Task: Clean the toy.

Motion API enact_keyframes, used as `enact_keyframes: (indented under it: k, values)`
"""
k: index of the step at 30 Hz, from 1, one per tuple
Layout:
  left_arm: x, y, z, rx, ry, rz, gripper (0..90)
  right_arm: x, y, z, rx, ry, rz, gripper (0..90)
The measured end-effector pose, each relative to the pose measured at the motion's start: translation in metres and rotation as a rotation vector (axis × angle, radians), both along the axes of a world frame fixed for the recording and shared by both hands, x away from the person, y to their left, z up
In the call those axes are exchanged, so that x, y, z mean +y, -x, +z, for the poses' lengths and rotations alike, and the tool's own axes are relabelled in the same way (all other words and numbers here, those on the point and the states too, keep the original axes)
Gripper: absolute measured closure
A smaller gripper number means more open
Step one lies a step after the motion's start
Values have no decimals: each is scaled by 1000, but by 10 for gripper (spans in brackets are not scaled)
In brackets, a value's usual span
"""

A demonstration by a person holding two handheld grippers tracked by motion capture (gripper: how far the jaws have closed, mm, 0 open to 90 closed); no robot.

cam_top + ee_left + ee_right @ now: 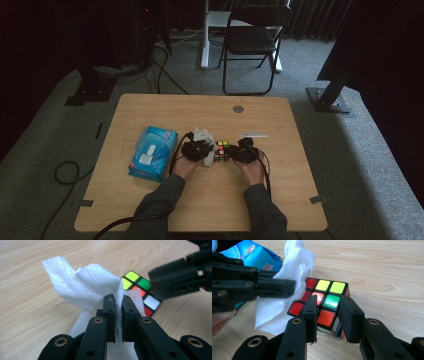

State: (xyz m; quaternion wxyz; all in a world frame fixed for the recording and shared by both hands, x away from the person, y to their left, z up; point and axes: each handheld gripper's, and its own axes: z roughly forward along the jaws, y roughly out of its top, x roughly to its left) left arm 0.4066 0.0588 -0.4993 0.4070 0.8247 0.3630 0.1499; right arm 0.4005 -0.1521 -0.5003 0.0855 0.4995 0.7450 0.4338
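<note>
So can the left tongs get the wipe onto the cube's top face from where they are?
Probably yes: the left tongs, shut on the wipe, sit beside the cube; its top face looks bare.

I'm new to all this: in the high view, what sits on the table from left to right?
Wipes pack → left gripper holding a white wipe → cube → right gripper.

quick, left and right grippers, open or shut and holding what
Left gripper: shut on the white wipe.
Right gripper: shut on the puzzle cube, fingers at its near corner.
</note>
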Motion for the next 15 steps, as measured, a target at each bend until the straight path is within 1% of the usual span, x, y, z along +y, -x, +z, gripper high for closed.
enact_keyframes:
  k: [2,4,8,11,14,15]
  values:
    - [-1,1,-3,2,-12,-2,843,0,0,0,-2,3,-1,681]
    - [0,2,-5,10,-7,5,844,1,1,0,-8,10,0,682]
    - [1,2,-8,16,-14,4,844,1,1,0,-10,11,-2,682]
    - [2,0,-12,28,-15,15,844,1,1,0,-10,12,-5,683]
    - [-1,-2,-20,42,-50,16,845,2,1,1,-10,14,-4,683]
    - [-1,-2,-22,47,-52,18,845,2,1,1,-10,13,-5,683]
